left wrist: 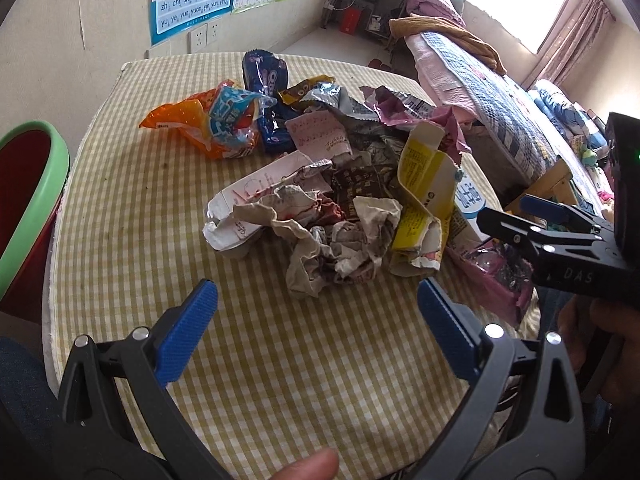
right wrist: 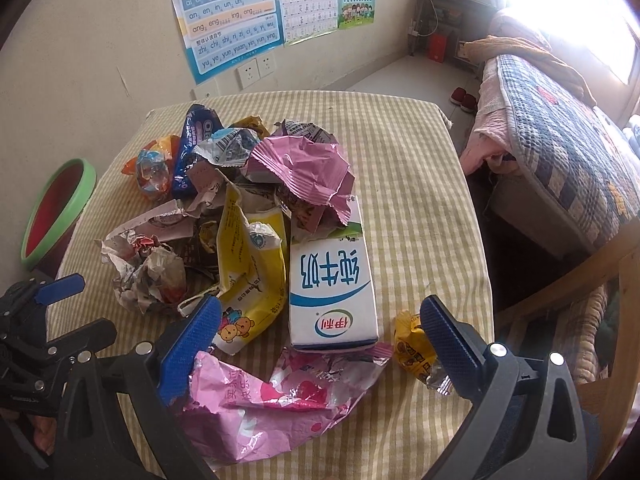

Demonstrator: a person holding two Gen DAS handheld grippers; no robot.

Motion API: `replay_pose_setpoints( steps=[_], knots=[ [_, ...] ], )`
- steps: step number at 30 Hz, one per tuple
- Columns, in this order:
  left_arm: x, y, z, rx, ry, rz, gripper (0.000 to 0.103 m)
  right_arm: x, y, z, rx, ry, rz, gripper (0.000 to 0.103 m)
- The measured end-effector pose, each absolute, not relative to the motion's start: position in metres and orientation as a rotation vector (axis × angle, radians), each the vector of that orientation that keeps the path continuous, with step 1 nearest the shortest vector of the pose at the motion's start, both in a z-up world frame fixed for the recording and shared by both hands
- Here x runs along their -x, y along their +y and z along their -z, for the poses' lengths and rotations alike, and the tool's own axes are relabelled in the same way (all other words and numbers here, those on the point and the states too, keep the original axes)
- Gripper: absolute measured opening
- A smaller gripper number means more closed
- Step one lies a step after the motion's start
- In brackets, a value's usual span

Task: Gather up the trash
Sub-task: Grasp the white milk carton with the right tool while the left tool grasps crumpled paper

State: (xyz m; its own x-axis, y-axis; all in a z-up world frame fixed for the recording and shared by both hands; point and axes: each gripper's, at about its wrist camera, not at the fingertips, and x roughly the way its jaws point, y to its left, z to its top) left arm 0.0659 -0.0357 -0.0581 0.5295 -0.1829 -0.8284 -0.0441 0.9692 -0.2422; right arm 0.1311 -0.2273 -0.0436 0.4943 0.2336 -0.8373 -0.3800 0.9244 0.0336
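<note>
A pile of trash lies on the checked tablecloth (left wrist: pixel 132 208): crumpled paper (left wrist: pixel 336 248), a torn yellow carton (left wrist: pixel 424 196), orange and blue snack wrappers (left wrist: pixel 216 120). In the right wrist view I see a white milk carton (right wrist: pixel 332 284), a pink wrapper (right wrist: pixel 264 404) and a small yellow wrapper (right wrist: pixel 412 344). My left gripper (left wrist: pixel 316 312) is open and empty, just short of the crumpled paper. My right gripper (right wrist: pixel 320 328) is open and empty, its jaws either side of the milk carton's near end, above the pink wrapper. It also shows in the left wrist view (left wrist: pixel 516 216).
A bin with a green rim (left wrist: pixel 36 184) and red inside stands left of the table; it also shows in the right wrist view (right wrist: pixel 60 212). A bed with a quilt (right wrist: pixel 560 152) and a wooden chair (right wrist: pixel 600 280) are to the right. A wall with posters is behind.
</note>
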Motion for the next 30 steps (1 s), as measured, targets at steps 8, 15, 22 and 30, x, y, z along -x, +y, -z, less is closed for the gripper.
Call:
replay_pose_setpoints(
  steps=[8, 15, 22, 30],
  knots=[
    [-0.077, -0.038, 0.069, 0.265, 1.046, 0.083, 0.093, -0.15, -0.234, 0.05, 0.194, 1.032, -0.389, 0.089],
    [-0.083, -0.044, 0.063, 0.253, 1.04, 0.102, 0.09, -0.153, -0.238, 0.03, 0.2, 1.021, -0.453, 0.079],
    [-0.087, -0.051, 0.061, 0.243, 1.037, 0.109, 0.09, -0.164, -0.244, 0.029, 0.155, 1.071, -0.443, 0.08],
    [-0.091, -0.049, 0.075, 0.238, 1.064, 0.093, 0.089, -0.165, -0.225, 0.076, 0.269, 1.202, -0.495, 0.079]
  ],
)
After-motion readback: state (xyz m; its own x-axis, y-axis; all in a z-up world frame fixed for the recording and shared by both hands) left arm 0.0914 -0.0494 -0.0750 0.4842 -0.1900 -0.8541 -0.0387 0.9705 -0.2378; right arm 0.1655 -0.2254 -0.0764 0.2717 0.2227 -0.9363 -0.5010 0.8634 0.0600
